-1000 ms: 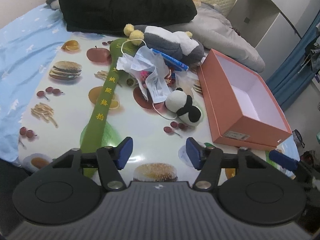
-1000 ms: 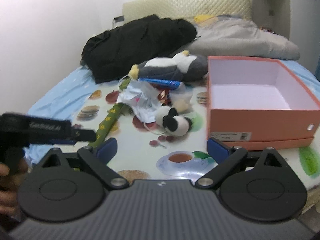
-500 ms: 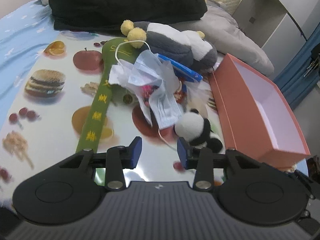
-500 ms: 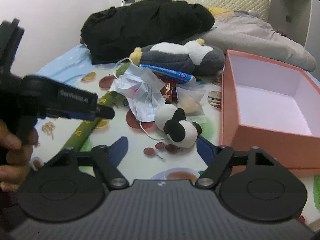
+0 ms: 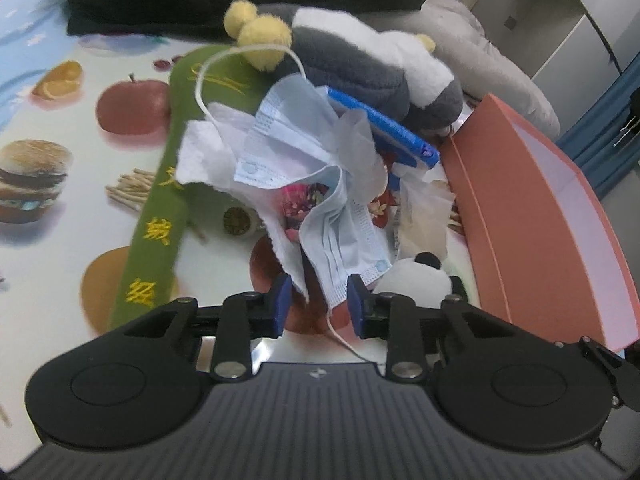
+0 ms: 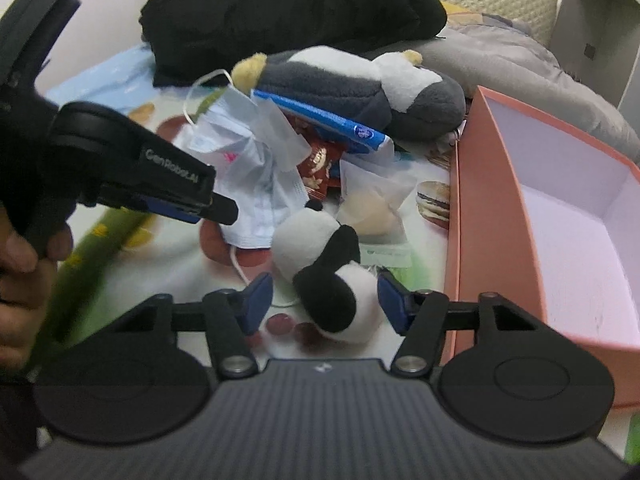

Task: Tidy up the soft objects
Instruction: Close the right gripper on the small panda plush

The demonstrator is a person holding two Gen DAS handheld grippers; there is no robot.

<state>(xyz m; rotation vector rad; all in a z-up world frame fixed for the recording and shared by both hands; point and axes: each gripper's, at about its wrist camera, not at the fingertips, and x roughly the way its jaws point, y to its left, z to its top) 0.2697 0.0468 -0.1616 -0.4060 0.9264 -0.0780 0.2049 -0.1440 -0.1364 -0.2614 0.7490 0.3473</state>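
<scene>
My left gripper [image 5: 318, 306] is open, its blue pads on either side of the lower end of a crumpled blue face mask [image 5: 328, 216]. My right gripper [image 6: 325, 300] is open around a small panda plush [image 6: 324, 264], which lies between its pads on the table. A grey and white penguin plush [image 6: 360, 88] lies behind the pile; it also shows in the left wrist view [image 5: 360, 64]. A long green plush [image 5: 160, 220] lies to the left. The left gripper also shows in the right wrist view [image 6: 224, 210].
An open orange box [image 6: 472, 220] with a white inside stands on the right. Snack packets [image 6: 320, 164], a blue packet [image 6: 320, 118] and tissue [image 5: 204, 156] lie in the pile. A black coat [image 6: 288, 16] and grey bedding [image 6: 520, 68] lie behind the food-print tablecloth [image 5: 60, 208].
Both grippers have moved forward toward the pile. The left now has the mask end between its pads, the right has the panda plush between its pads.
</scene>
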